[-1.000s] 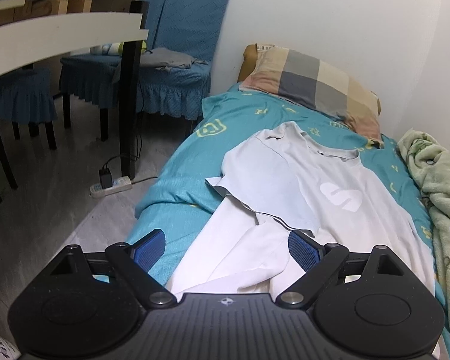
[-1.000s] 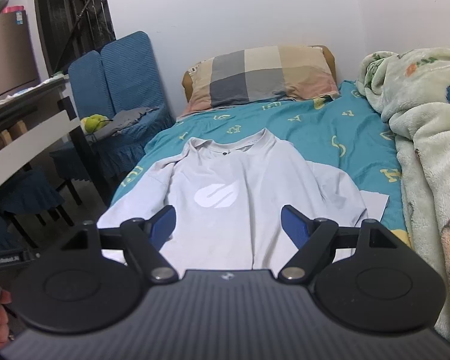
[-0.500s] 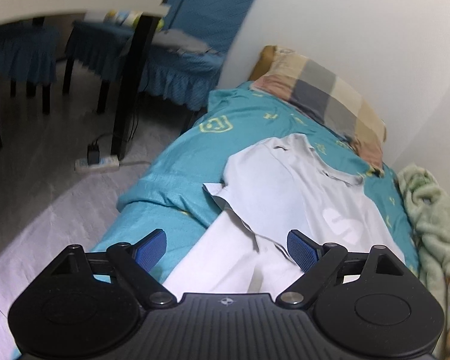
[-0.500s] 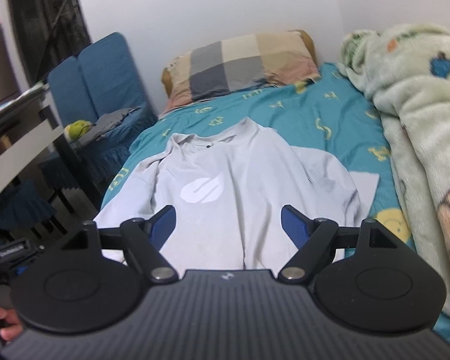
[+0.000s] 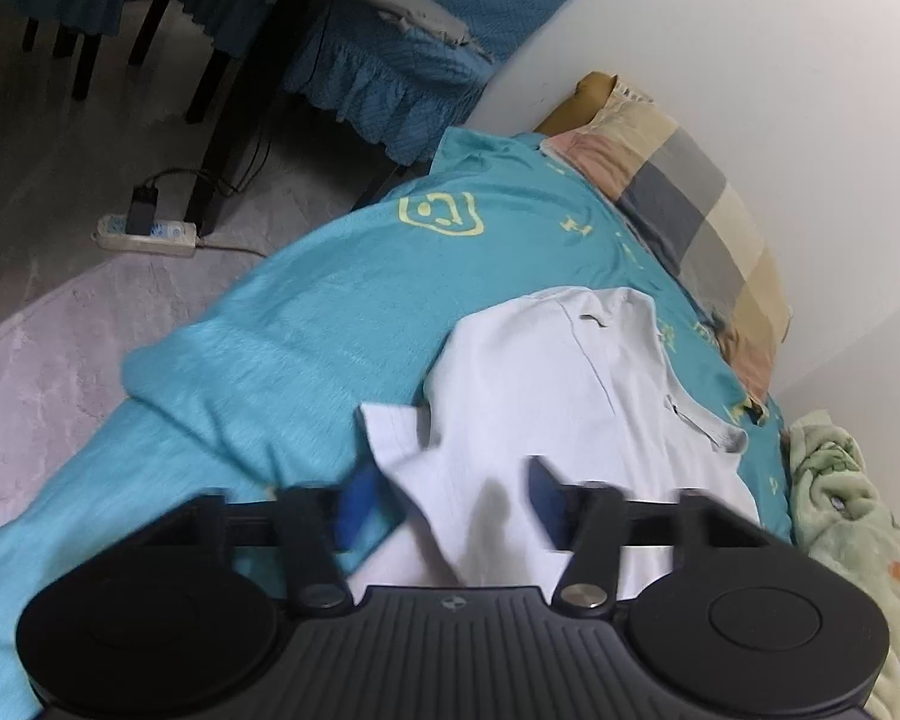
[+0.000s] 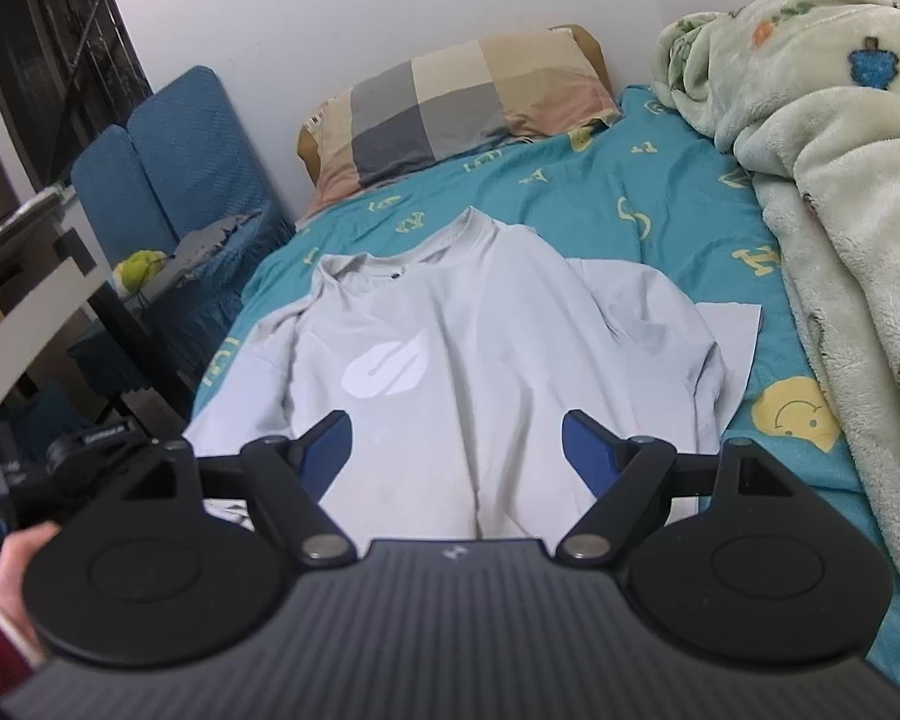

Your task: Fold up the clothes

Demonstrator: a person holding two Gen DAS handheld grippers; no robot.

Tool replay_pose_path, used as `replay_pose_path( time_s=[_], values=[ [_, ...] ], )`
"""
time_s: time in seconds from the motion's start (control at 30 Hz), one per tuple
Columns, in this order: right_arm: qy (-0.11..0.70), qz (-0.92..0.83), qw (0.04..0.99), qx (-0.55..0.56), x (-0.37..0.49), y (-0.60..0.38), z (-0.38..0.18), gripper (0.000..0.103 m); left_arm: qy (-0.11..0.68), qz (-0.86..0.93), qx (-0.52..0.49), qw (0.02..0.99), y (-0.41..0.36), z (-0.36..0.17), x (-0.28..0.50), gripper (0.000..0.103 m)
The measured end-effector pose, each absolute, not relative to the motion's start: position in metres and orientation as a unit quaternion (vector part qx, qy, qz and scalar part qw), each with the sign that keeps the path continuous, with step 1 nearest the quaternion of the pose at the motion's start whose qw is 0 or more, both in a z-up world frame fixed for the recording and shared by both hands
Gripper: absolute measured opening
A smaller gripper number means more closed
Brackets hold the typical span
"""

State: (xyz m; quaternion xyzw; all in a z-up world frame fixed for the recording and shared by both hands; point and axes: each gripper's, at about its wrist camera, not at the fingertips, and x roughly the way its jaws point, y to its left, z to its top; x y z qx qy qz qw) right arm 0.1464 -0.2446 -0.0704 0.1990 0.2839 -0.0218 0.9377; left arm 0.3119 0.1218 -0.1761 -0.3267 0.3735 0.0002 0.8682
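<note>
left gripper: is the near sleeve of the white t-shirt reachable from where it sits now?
Probably yes. The left gripper is already at the sleeve, which lies flat on the teal bedsheet between its blue pads. Its jaws have just been closing. Blur hides whether they pinch it.

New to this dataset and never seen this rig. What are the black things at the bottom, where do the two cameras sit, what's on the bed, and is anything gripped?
There is no robot here. A person holds a two-finger gripper in each hand, and each gripper carries a fisheye camera looking forward along its blue-padded fingers. One picture comes from the left gripper and the other from the right gripper. The black shapes at the bottom are the grippers' own bodies.

A pale grey T-shirt lies flat on the teal sheet. A checked pillow lies beyond it and a fleece blanket to the right.

The left jaws have just been closing around the shirt's sleeve, but they are not yet pinching it. The right jaws are open above the shirt's lower part and hold nothing.
</note>
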Motion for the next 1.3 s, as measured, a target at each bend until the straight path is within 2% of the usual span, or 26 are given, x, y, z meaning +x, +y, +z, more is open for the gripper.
replay_pose_path(
  time_s=[0.03,0.07,0.13,0.3,0.5,0.67,0.73,0.8,0.83,0.87,1.0,1.07,1.17,1.3],
  values=[
    [0.286,-0.023,0.936,0.202,0.147,-0.246,-0.072,0.079,0.375,0.006,-0.315,0.872,0.121,-0.176,0.318,0.012],
    [0.288,-0.024,0.935,0.208,0.147,-0.247,-0.073,0.079,0.372,0.011,-0.300,0.878,0.121,-0.173,0.324,0.008],
    [0.287,-0.025,0.934,0.212,0.147,-0.249,-0.074,0.079,0.354,0.013,-0.280,0.892,0.123,-0.162,0.331,0.004],
    [0.294,-0.017,0.932,0.212,0.150,-0.242,-0.076,0.079,0.301,0.008,-0.250,0.920,0.147,-0.106,0.356,0.004],
    [0.299,-0.013,0.935,0.188,0.161,-0.231,-0.081,0.079,0.277,0.073,-0.142,0.947,0.179,-0.053,0.428,0.003],
    [0.308,-0.022,0.935,0.176,0.173,-0.229,-0.091,0.079,0.313,0.122,-0.060,0.940,0.181,-0.076,0.489,0.004],
    [0.312,-0.026,0.934,0.172,0.180,-0.228,-0.095,0.079,0.323,0.124,-0.068,0.936,0.184,-0.094,0.503,0.004],
    [0.314,-0.029,0.934,0.170,0.186,-0.227,-0.099,0.079,0.327,0.110,-0.085,0.935,0.186,-0.106,0.506,0.006],
    [0.314,-0.030,0.934,0.168,0.188,-0.227,-0.099,0.079,0.330,0.103,-0.089,0.934,0.187,-0.110,0.507,0.012],
    [0.313,-0.030,0.935,0.167,0.190,-0.227,-0.099,0.079,0.333,0.096,-0.093,0.934,0.189,-0.114,0.507,0.024],
    [0.306,-0.034,0.937,0.163,0.195,-0.230,-0.097,0.079,0.343,0.073,-0.106,0.931,0.189,-0.119,0.501,0.035],
    [0.303,-0.036,0.939,0.161,0.196,-0.231,-0.096,0.079,0.341,0.055,-0.104,0.933,0.183,-0.112,0.488,0.045],
    [0.295,-0.039,0.941,0.162,0.193,-0.236,-0.092,0.079,0.334,0.025,-0.090,0.938,0.169,-0.097,0.458,0.053],
    [0.287,-0.035,0.943,0.163,0.186,-0.238,-0.084,0.079,0.325,-0.019,-0.086,0.942,0.146,-0.076,0.405,0.058]
  ],
)
